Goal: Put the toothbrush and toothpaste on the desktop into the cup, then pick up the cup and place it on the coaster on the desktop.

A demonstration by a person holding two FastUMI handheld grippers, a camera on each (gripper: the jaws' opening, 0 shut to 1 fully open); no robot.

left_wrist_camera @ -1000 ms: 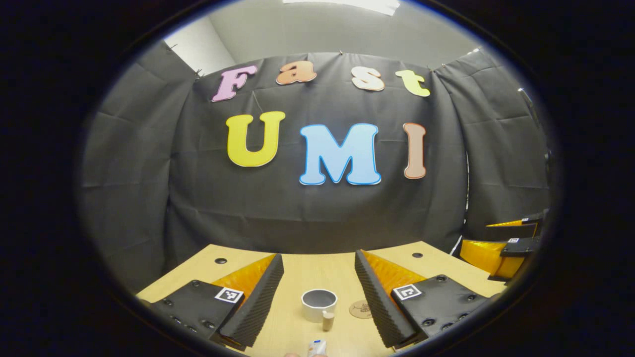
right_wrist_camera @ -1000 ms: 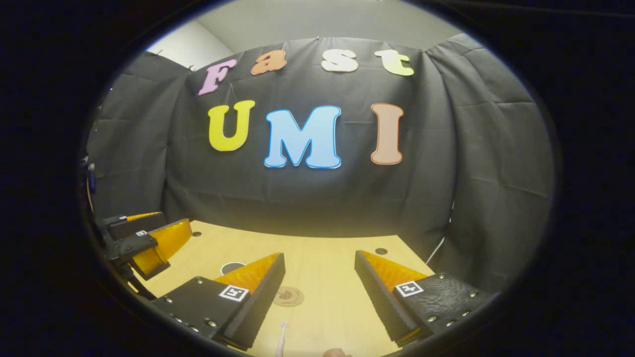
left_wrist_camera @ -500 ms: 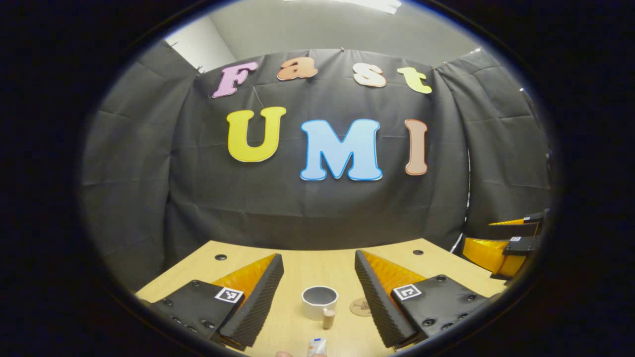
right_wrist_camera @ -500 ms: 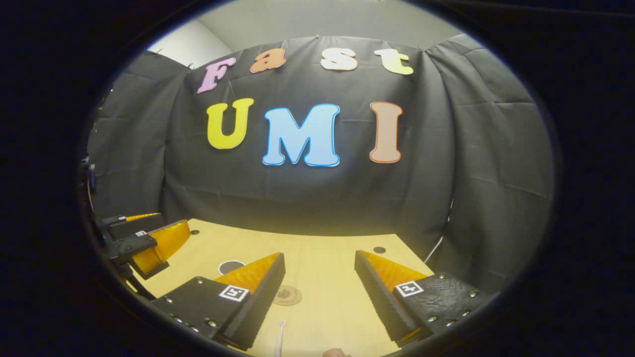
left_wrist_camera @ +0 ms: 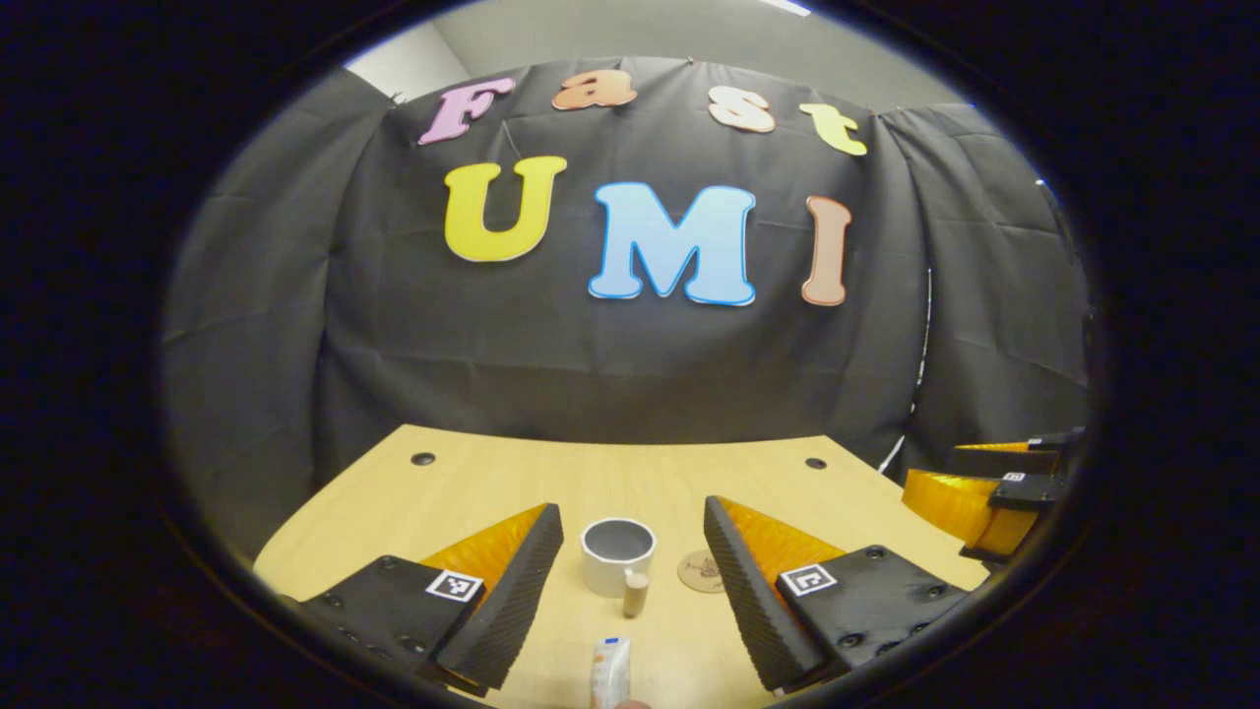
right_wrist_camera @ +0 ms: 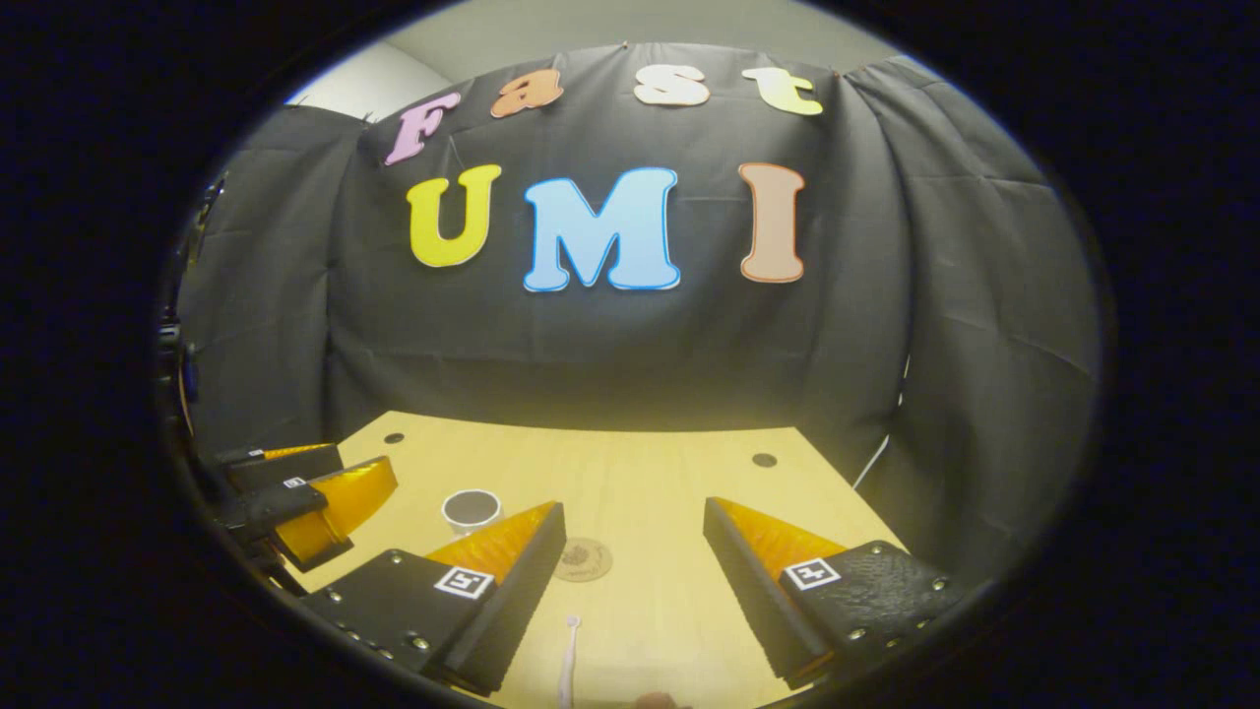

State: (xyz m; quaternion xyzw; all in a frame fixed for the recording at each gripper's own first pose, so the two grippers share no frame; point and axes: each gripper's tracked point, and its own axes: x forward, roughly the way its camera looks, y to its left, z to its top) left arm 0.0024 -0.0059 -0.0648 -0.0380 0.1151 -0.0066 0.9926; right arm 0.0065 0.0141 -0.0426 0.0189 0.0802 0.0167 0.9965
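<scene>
Light wood desktop carries all task items; black cloth walls enclose it on the far sides.

Left gripper view, near to far: the left gripper is released, jaws wide apart, grasping nothing, above the desktop. One toothpaste tube lies flat at the lower edge, long axis running away from the camera. Beyond it, one small tan cylinder stands upright just in front of one white cup, which is upright with its mouth open upward. One round coaster lies just beside the cup, to its right.

Right gripper view, near to far: the right gripper is likewise released and holds nothing. One toothbrush lies flat between its fingers, long axis pointing away from the camera toward the coaster.

Two dark holes mark the desktop's far corners.
</scene>
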